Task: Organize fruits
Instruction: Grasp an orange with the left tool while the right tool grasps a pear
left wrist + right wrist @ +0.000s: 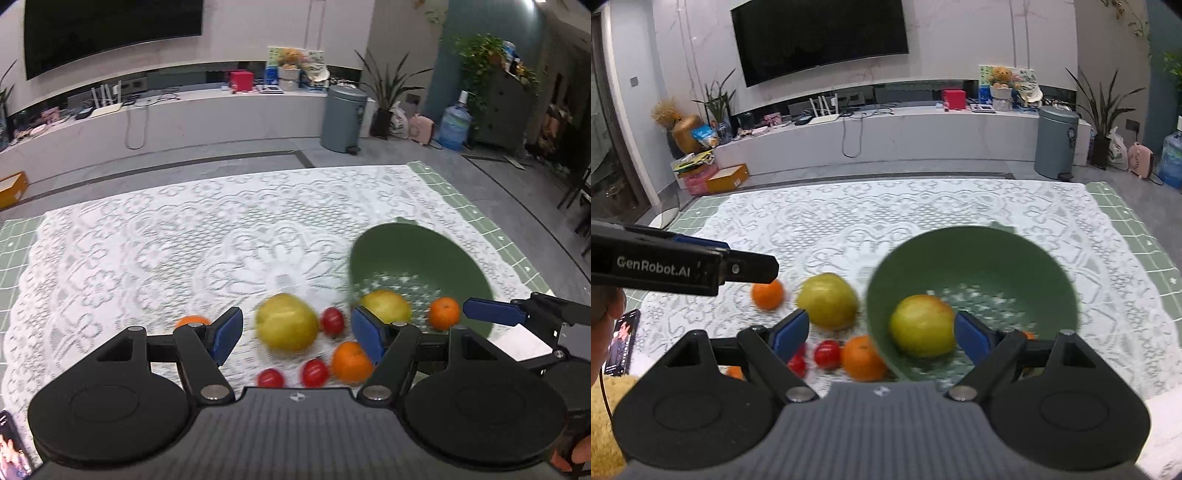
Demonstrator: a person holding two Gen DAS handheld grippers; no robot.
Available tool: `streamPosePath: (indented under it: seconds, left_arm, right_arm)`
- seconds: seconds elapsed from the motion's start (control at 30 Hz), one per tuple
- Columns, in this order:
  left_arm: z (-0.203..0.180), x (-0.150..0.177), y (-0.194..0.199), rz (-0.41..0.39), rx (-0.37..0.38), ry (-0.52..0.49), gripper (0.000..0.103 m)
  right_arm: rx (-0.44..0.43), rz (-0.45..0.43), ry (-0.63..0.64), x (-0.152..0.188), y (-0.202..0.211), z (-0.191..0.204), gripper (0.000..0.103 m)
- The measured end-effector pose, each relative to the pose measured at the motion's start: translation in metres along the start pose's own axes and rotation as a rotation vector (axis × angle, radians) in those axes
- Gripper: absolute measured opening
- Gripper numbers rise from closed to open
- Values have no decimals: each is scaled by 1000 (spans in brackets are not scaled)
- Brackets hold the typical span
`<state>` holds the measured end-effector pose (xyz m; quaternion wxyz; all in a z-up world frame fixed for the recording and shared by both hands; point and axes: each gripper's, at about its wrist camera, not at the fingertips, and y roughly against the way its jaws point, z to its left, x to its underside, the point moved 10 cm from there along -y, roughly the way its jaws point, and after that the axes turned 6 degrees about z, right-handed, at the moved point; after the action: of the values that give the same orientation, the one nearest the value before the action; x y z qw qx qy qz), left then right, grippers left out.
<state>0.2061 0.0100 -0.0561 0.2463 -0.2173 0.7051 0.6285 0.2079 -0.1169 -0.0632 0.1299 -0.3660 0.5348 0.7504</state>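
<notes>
Our left gripper point(297, 332) holds its fingers wide apart over a loose apple point(287, 322), gripping nothing. Our right gripper point(882, 334) has its fingers spread and empty above the green bowl point(1015, 254), which sits at three o'clock on the lace-covered tabletop point(923, 206). One apple point(922, 325) and one orange point(444, 313) lie inside the bowl. We judge the sorting barely begun: at nine o'clock of the bowl, an apple, oranges point(351, 362) and small red fruits point(315, 372) remain loose.
</notes>
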Motion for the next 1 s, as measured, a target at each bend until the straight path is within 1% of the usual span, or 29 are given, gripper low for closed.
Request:
streamPosePath:
  seconds: [0.23,0.43,0.57,0.63,0.67,0.73,0.8,0.93,1.0]
  left_arm:
    - [53,6,2,-15,-16,89,79]
    - [93,10,-5,-29,-17,171,79]
    - [113,17,-15,-31,9,230,79]
    - [119,22,-22,-22,28,251,79]
    - [120,23,-25,-18,34,253,79]
    - [122,27,-33,-9,41,250,79]
    - [122,30,-41,6,48,241,79]
    - [116,36,-56,39,34,199,79]
    - [112,38,-63,53,38,184,78]
  right_arm:
    - [-20,-3,72,1,-22,42,83]
    - [-4,14,165,1,-45,74,83]
    - [-1,33,220,1,-60,87,75]
    - [11,45,248,2,-70,92,73]
    - [19,50,262,2,-75,93,69]
    - [42,58,294,1,-83,94,67]
    - [76,56,328,-1,-91,95,67]
    - [138,39,402,-5,-106,97,67]
    - [155,35,425,-5,-112,97,67]
